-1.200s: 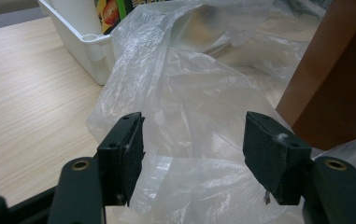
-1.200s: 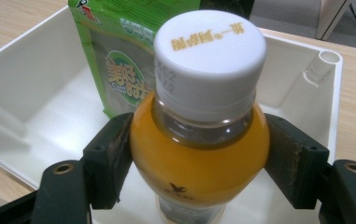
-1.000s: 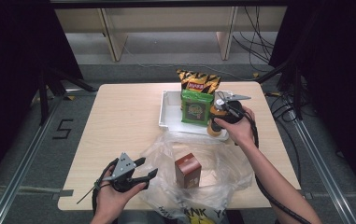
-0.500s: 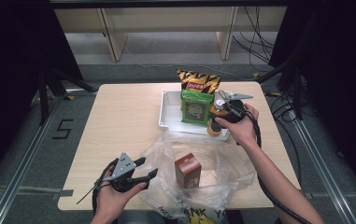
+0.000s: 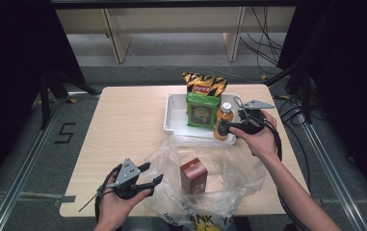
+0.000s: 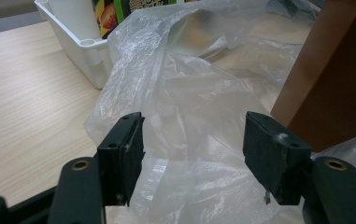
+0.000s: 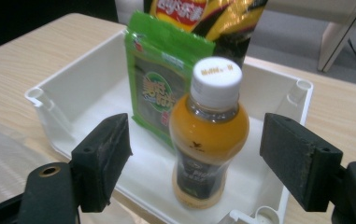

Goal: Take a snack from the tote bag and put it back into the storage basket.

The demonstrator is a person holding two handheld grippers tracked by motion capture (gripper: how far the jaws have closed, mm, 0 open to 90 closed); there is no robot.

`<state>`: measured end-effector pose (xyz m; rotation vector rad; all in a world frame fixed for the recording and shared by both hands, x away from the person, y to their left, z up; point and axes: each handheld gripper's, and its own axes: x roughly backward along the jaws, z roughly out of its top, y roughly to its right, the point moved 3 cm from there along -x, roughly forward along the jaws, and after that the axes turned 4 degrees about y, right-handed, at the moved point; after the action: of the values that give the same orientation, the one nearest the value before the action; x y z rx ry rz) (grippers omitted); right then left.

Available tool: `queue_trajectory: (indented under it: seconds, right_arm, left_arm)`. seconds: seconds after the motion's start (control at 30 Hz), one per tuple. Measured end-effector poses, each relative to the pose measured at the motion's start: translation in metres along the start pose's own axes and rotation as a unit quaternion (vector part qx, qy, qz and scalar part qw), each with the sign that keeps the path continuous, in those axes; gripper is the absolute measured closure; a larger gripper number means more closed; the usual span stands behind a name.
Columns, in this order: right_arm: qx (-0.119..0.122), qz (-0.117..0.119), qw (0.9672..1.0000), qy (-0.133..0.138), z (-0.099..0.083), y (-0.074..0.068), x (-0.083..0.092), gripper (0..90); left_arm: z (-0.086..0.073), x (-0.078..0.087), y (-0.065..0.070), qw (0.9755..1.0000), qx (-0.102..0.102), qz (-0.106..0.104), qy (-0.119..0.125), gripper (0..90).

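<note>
- Pale wooden table [image 5: 123, 125] fills the middle of the high view, with dark floor and cables round it.
- Low in the frame, left of centre, the left claw [image 5: 148, 174] stands wide with nothing gripped; in the left gripper view its pads flank a fold of the clear plastic bag [image 6: 185, 116] without pressing it.
- Just right of that claw, in the bag's mouth, a brown carton [image 5: 193, 176] stands upright.
- Farther up, right of centre, the right claw [image 5: 221, 127] is wide and its jaws have just been opening. The orange drink bottle [image 7: 208, 135] stands upright between its pads, apart from both, at the near right corner of the white tray [image 5: 171, 122].
- Behind the bottle in the tray a green snack packet [image 5: 201, 111] stands on edge.
- At the tray's far side stands a yellow and black chip bag [image 5: 204, 85].
</note>
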<state>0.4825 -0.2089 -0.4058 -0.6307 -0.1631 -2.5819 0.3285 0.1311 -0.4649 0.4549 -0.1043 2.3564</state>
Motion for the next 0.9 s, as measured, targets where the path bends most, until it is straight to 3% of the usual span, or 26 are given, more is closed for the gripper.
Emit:
queue_trajectory:
  seconds: [0.1,0.17,0.2,0.4,0.63,0.67,0.73,0.9]
  right_arm:
    - [-0.002,0.003,0.9999,0.011,0.002,-0.006,0.011,26.1]
    - [-0.017,0.019,0.9995,0.018,0.001,-0.012,0.018,26.4]
    - [-0.011,0.026,0.9994,0.017,-0.001,-0.013,0.021,26.6]
    - [-0.030,0.053,0.9979,0.020,-0.005,-0.026,0.045,25.7]
    - [-0.019,0.093,0.9948,0.037,-0.007,-0.050,0.071,25.9]
    - [-0.017,0.107,0.9933,0.039,-0.008,-0.055,0.075,25.9]
    - [0.004,0.114,0.9926,0.042,-0.009,-0.061,0.079,25.7]
    - [0.002,0.130,0.9906,0.041,-0.010,-0.078,0.081,25.1]
  left_arm:
    - [0.001,0.002,0.000,1.0000,0.001,0.006,0.002,37.9]
    - [0.001,0.003,0.000,1.0000,-0.004,0.007,0.002,37.9]
    - [0.001,0.002,0.000,1.0000,-0.003,0.004,0.004,37.9]
    - [0.002,0.003,0.002,1.0000,-0.004,0.008,0.002,37.9]
    - [0.002,0.003,0.003,1.0000,-0.004,0.007,0.000,37.8]
    - [0.002,0.003,0.003,1.0000,-0.005,0.007,0.001,37.8]
    - [0.002,0.002,0.002,1.0000,-0.004,0.004,0.001,37.8]
    - [0.001,0.001,0.002,1.0000,-0.005,0.006,-0.003,37.8]
